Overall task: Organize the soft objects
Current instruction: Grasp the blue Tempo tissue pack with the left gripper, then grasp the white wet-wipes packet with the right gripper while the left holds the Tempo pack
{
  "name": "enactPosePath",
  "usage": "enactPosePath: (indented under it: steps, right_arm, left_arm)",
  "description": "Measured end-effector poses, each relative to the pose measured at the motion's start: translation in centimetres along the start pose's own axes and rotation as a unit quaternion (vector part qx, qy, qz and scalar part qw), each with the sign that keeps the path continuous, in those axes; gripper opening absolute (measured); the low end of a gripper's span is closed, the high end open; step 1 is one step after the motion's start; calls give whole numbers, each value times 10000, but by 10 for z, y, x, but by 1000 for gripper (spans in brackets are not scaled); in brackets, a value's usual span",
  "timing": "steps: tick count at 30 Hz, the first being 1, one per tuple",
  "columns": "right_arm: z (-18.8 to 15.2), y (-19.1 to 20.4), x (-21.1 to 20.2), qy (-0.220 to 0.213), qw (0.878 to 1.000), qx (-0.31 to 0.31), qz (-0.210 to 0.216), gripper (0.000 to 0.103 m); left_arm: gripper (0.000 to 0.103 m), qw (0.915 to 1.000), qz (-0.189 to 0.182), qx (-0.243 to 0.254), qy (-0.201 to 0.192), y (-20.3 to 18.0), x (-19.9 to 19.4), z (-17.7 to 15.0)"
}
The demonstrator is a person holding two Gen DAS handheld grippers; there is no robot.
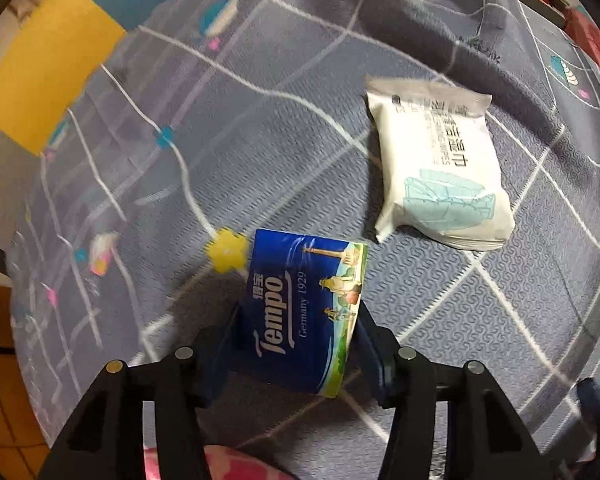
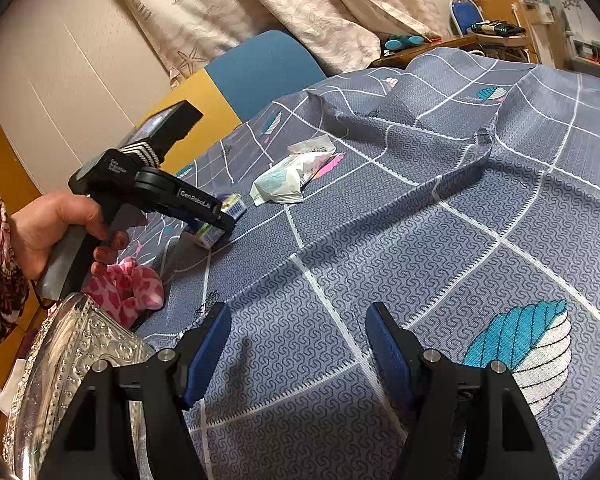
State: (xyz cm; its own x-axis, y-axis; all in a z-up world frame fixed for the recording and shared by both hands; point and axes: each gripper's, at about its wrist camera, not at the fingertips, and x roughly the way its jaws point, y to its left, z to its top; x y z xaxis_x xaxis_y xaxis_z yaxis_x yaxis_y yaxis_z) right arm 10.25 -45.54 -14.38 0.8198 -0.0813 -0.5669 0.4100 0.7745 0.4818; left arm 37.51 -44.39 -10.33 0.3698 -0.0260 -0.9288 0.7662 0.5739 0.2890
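Observation:
A blue Tempo tissue pack [image 1: 300, 312] sits between the blue pads of my left gripper [image 1: 298, 320], which press on both of its sides just above the grey checked cloth [image 1: 220, 140]. In the right wrist view the left gripper [image 2: 226, 222] points steeply down at the same tissue pack [image 2: 210, 236], and a hand [image 2: 56, 228] grips its handle. A white wet-wipes pack [image 1: 440, 168] lies on the cloth beyond and to the right of it. My right gripper [image 2: 298, 320] hangs open over bare cloth with nothing between its fingers.
A pink patterned soft item [image 2: 128, 288] lies by the embossed silver basin [image 2: 72, 344] at the near left. The wet-wipes pack [image 2: 284, 184] lies farther back on the cloth. A blue and yellow cushion [image 2: 260, 68] and curtains stand behind the covered surface, with cluttered shelves at the far right.

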Motion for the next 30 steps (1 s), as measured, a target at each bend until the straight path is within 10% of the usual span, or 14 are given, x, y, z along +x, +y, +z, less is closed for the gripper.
enactPosePath:
  steps: [14,30]
  right_arm:
    - [46,32,-3,-148,9970,-701,-296,79]
    - [159,49,188,1143,9827,18,-1458,88]
  left_arm:
    - [55,9783,-324,-958,-1809,35,-131,-69]
    - [55,9362,-131,-2199,-2739,94,-230,-232]
